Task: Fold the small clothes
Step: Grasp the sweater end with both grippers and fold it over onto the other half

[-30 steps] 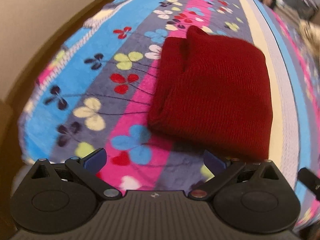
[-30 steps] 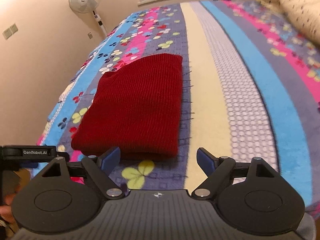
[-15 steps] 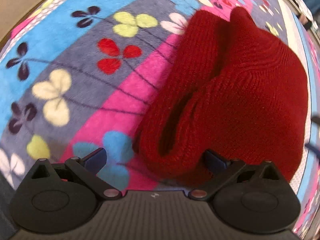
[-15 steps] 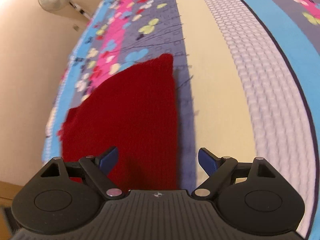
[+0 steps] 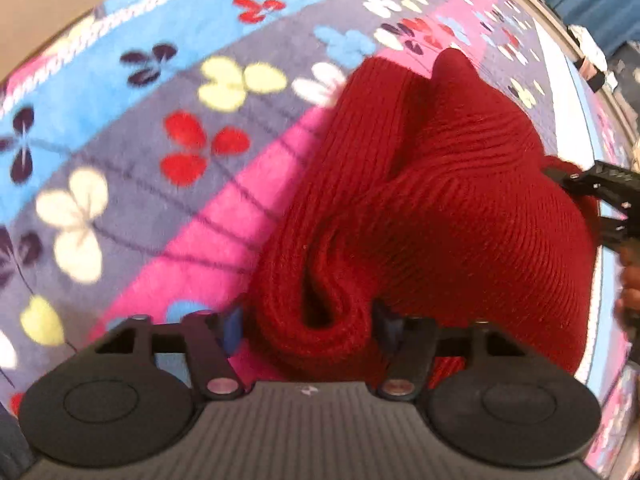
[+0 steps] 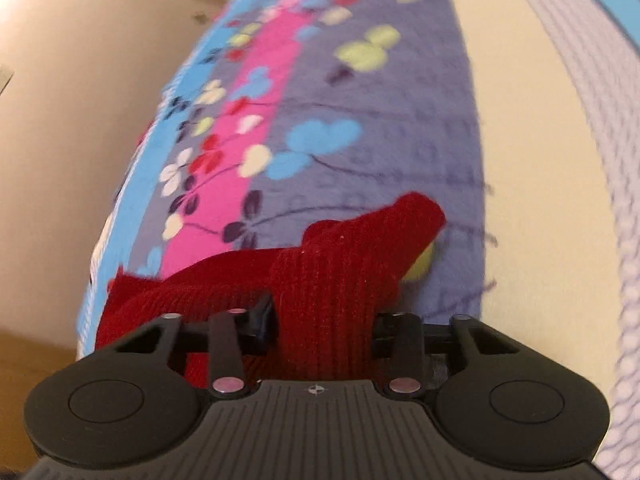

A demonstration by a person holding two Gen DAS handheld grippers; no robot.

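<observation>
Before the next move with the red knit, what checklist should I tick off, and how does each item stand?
1. Left tongs shut on the near folded edge of the red knit garment: ok.
2. Right tongs shut on the garment's other near edge: ok.
3. Both grips hold all layers: cannot tell; the fabric bunches between the pads.
4. Fold kept neat: not ok; the garment is humped and creased, with one corner sticking up in the right wrist view.
5. Floral blanket beside the garment free of other items: ok in the visible part.
6. Far edge lying flat: cannot tell.
</observation>
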